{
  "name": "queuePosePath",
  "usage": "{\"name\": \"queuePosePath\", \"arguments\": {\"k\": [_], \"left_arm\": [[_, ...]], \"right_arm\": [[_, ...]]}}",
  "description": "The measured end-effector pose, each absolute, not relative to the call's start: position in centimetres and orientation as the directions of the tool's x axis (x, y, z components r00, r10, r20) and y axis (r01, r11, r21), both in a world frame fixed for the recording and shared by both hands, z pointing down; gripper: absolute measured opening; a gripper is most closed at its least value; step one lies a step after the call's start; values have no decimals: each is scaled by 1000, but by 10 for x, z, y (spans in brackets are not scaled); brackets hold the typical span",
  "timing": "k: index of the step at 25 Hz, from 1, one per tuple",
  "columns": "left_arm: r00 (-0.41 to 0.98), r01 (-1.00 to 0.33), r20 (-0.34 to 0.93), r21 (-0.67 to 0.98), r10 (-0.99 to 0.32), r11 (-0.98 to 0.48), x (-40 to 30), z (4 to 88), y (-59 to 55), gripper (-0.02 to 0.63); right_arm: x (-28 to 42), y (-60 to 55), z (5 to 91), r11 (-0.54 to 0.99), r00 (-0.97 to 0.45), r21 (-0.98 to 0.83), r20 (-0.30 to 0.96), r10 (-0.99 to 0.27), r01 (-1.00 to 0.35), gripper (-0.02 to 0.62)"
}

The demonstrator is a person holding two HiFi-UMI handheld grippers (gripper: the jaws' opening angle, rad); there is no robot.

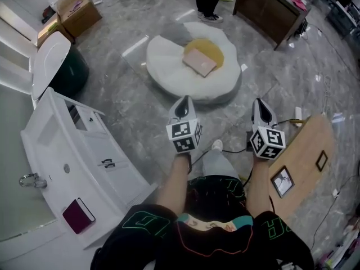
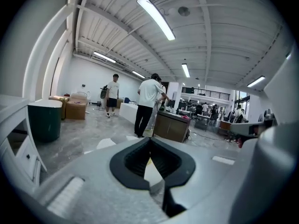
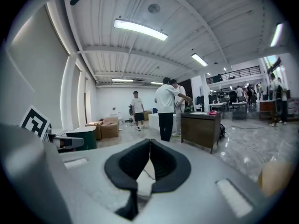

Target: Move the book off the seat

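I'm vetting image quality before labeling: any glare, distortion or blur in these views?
Head view: fisheye bending at the edges, light glare on the glossy floor, book on the seat sharp. Left gripper view: black round vignette, ceiling lamp blown out. Right gripper view: same vignette, bright lamp strip overhead, floor reflections at right.

The flat rectangular book [image 1: 199,62] is pale pink, the round cushion [image 1: 215,49] mustard yellow, the round padded seat [image 1: 169,66] white, the stone floor [image 1: 126,114] grey-veined.

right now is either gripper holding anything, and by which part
Nothing is held. Left gripper and right gripper are both shut and empty; the book lies untouched on the seat.
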State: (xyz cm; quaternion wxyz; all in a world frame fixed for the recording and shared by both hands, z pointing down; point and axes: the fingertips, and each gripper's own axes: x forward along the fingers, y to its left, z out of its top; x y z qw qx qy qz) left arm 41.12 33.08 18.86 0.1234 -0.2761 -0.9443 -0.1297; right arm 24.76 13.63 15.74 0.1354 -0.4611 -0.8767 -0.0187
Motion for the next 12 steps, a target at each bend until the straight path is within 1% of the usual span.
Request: {"name": "queuePosePath", "arguments": {"k": [6, 9, 12], "left_arm": [[-812, 529, 383, 165, 440, 833, 313, 211, 313, 11], [-814, 514, 398, 152, 424, 844, 275, 206, 306, 11], [-818, 509, 384, 136, 428, 850, 245, 193, 312, 11]], "right_arm": [[155, 130, 179, 577, -519, -168, 292, 803, 799, 3], [120, 137, 180, 556, -491, -202, 296, 820, 806, 3], [94, 154, 169, 514, -456, -227, 263, 850, 827, 3]]}}
